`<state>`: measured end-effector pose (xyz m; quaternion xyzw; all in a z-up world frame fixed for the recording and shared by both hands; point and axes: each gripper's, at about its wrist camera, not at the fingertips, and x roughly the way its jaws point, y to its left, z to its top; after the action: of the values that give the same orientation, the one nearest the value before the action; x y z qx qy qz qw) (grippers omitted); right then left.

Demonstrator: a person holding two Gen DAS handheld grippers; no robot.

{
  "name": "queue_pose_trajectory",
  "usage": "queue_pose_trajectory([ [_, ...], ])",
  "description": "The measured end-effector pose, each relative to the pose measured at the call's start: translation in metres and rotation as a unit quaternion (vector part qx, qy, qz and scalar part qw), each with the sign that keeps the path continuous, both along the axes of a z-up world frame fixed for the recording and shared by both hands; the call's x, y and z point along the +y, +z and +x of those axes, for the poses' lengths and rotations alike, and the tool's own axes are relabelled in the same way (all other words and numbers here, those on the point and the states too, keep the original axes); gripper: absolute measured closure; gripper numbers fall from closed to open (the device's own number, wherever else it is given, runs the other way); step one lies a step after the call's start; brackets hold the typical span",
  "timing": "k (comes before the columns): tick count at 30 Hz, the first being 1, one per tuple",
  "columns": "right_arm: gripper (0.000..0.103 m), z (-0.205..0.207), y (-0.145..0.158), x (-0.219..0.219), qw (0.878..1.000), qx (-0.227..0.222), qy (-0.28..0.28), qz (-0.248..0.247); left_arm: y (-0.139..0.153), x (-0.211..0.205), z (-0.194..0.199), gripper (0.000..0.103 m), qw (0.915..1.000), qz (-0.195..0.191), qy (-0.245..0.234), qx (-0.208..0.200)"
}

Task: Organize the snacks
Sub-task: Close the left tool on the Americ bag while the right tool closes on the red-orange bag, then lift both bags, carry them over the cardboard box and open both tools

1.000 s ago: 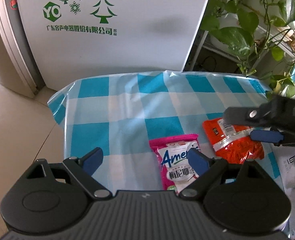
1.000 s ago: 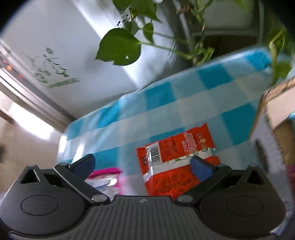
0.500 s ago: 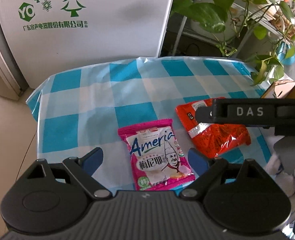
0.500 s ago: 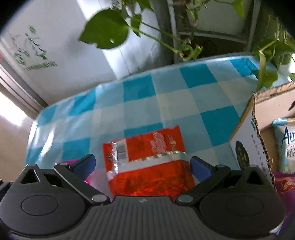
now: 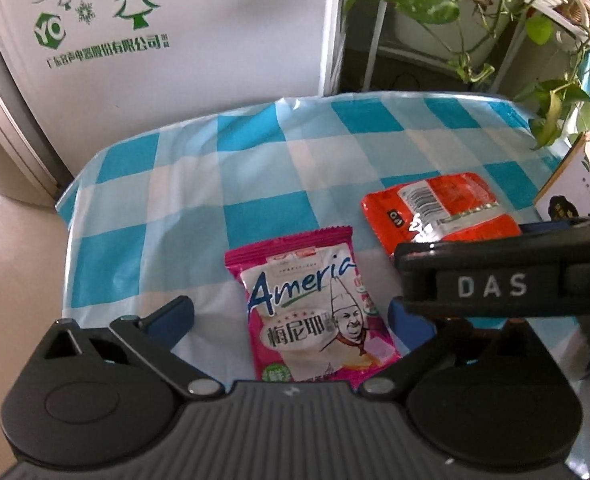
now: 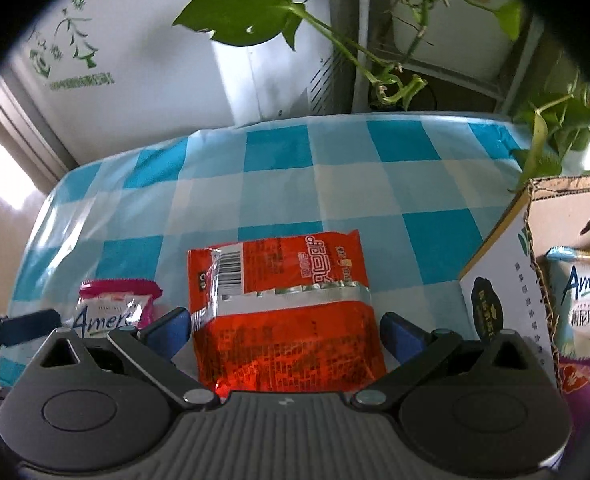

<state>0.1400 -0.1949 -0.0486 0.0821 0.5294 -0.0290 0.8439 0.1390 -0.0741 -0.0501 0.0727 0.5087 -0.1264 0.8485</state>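
Note:
A pink "Ameria" snack packet [image 5: 315, 312] lies flat on the blue-checked tablecloth [image 5: 183, 216]. My left gripper [image 5: 291, 316] hovers over it, jaws opening, with the packet between the blue fingers and neither pad touching it. To its right lies an orange-red snack packet [image 6: 283, 320]. My right gripper [image 6: 285, 330] is open above that packet, one finger on each side of it and just clear of its edges. The right gripper's black body [image 5: 495, 286] crosses the left wrist view and hides the orange packet's near part.
An open cardboard box [image 6: 495, 280] stands at the table's right and holds a light-blue Ameria packet [image 6: 583, 296] and a purple packet [image 6: 579, 380]. Plant vines [image 6: 375, 64] hang over the far right. A white appliance carton [image 5: 175, 40] stands behind the table.
The left gripper has moved over the pink packet, which now sits centred between its fingers, and its jaws stand wider. The right view has rolled level and closed in on the orange packet.

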Motion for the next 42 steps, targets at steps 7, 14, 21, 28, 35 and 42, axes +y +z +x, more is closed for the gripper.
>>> queue_pose_trajectory([
  [7, 0.0, 0.0, -0.002, 0.001, 1.0, 0.001, 0.009, -0.019, 0.0, -0.003, 0.001, 0.0, 0.9998, 0.005, 0.019, 0.001],
  [14, 0.002, -0.001, -0.003, 0.002, 0.999, -0.001, 0.015, -0.029, -0.001, -0.002, 0.001, 0.0, 0.9998, 0.005, 0.017, 0.0],
  [21, 0.027, -0.005, 0.007, 0.005, 0.999, -0.011, 0.028, -0.032, 0.005, -0.005, -0.005, 0.026, 0.9999, -0.002, 0.002, -0.014],
  [28, 0.03, -0.012, 0.018, 0.003, 0.999, -0.023, 0.021, -0.019, 0.012, 0.005, -0.013, 0.051, 0.999, -0.043, -0.002, -0.012],
  [35, 0.03, -0.027, 0.041, -0.004, 0.999, -0.046, 0.012, 0.0, 0.02, 0.02, -0.033, 0.051, 0.9976, -0.065, -0.001, -0.025],
  [42, 0.03, -0.052, 0.064, -0.009, 0.998, -0.067, 0.006, 0.013, 0.032, 0.033, -0.055, 0.051, 0.9954, -0.083, 0.009, -0.046],
])
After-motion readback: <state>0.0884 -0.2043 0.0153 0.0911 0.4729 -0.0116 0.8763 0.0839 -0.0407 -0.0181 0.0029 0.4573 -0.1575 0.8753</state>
